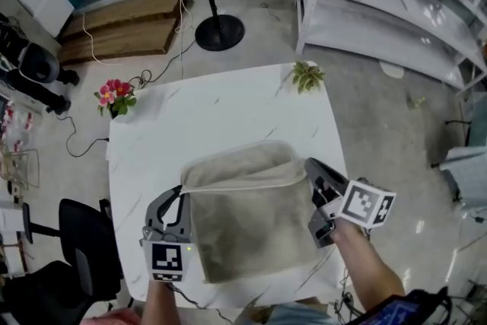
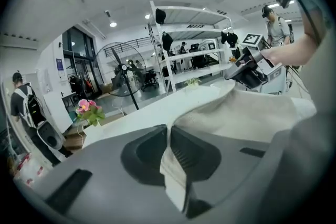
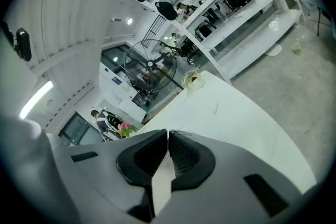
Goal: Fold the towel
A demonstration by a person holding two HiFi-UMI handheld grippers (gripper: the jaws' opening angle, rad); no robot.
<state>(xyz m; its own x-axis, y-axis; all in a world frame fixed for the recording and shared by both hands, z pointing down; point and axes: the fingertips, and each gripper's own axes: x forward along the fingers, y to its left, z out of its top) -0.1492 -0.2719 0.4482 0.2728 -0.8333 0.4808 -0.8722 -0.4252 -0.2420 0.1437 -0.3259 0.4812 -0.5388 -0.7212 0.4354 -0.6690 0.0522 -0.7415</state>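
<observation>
Left claw (image 2: 168, 129) is pressed together on a corner of the towel (image 2: 247, 113), with a strip of cloth running back between its pads. My right claw (image 3: 168, 134) pinches the opposite corner the same way, a pale strip of cloth caught between its closed jaws. Between the two, the held edge is stretched fairly taut and raised, and the cloth sags from it onto the rest of the towel, which lies on the white bench (image 1: 221, 114) near my side. Beyond it the bench is bare as far as a small green plant (image 1: 307, 75) at the far corner and pink flowers (image 1: 114, 97) at the left.

I judge that a fold is half made. Next I need to lay the held edge down square with the layer beneath, keep both corners level, then let go.
</observation>
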